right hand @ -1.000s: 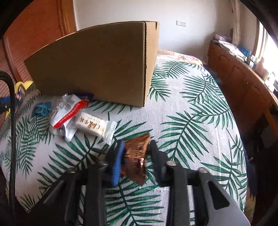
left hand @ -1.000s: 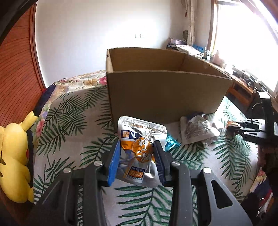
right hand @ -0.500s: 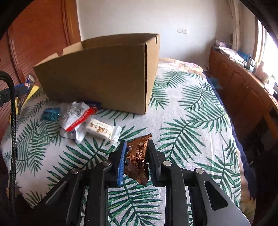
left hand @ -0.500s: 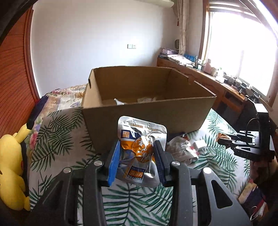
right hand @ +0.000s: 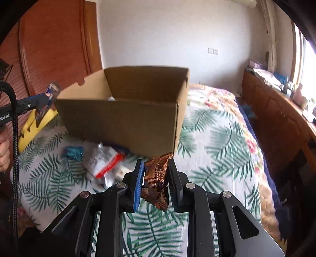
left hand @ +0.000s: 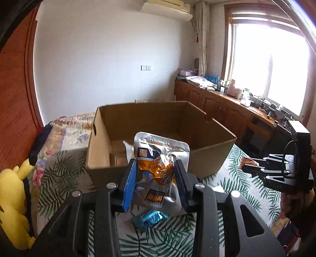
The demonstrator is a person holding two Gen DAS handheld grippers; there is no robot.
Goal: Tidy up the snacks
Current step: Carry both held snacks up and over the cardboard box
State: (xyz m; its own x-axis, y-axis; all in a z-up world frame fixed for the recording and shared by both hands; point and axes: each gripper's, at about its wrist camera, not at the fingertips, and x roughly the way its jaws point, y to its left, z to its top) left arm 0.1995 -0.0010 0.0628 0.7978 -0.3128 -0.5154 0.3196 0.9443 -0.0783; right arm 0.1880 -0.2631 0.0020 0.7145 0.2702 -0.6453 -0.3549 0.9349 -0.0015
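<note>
This is a bedroom in a home: a bed with a palm-leaf patterned cover (right hand: 215, 142), a yellow plush toy (left hand: 11, 199) at its left edge, low brown wooden cabinets (left hand: 215, 104) under the bright right-hand window (left hand: 268, 59), a white wall-mounted air conditioner (left hand: 167, 8) on the far wall.

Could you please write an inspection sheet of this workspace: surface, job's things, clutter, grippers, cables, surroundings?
Surface: bed cover with green palm-leaf print, floral quilt behind it.
Job's things: open cardboard box standing on the cover, some packets inside; silver and orange snack pouch; brown foil wrapper; teal foil packet and white packet with red stripe lying in front of the box.
Clutter: yellow plush toy at the bed edge.
Grippers: left gripper shut on the pouch; right gripper shut on the wrapper; both held above the cover.
Cables: black braided cable at the left edge of the right wrist view.
Surroundings: wooden cabinets, bright window, air conditioner.
</note>
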